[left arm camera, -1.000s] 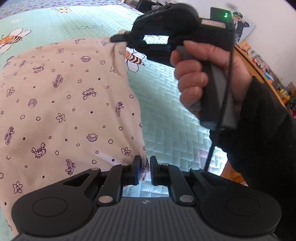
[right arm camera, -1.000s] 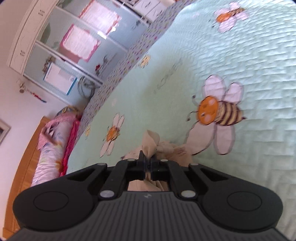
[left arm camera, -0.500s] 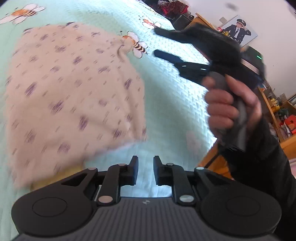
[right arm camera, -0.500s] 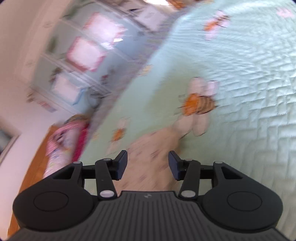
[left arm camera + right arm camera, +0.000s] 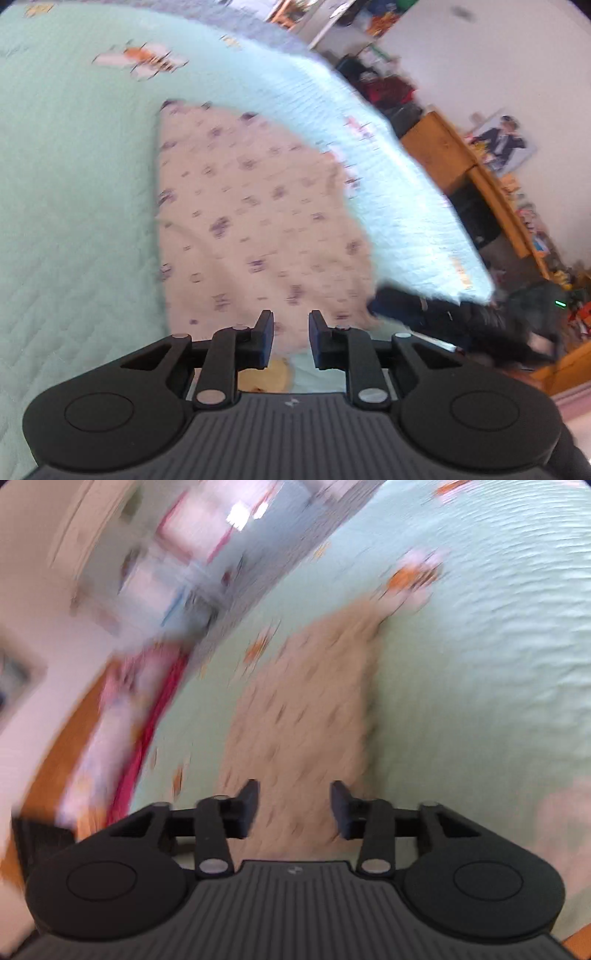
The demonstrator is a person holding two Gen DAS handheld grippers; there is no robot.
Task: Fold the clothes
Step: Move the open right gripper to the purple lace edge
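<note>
Jaws first: we carry the left gripper (image 5: 291,334) with its jaws opening, a narrow gap and nothing between them; the right gripper (image 5: 294,805) stands spread wider, equally empty. Both hang over the near hem of the spotted cream garment (image 5: 255,221), which lies flat on the mint quilt (image 5: 74,206), reaching toward 12 o'clock. We judge it laid out for a further fold. Blur smears its print; a yellow patch (image 5: 264,374) at 6 o'clock is half hidden, and we cannot identify it.
</note>
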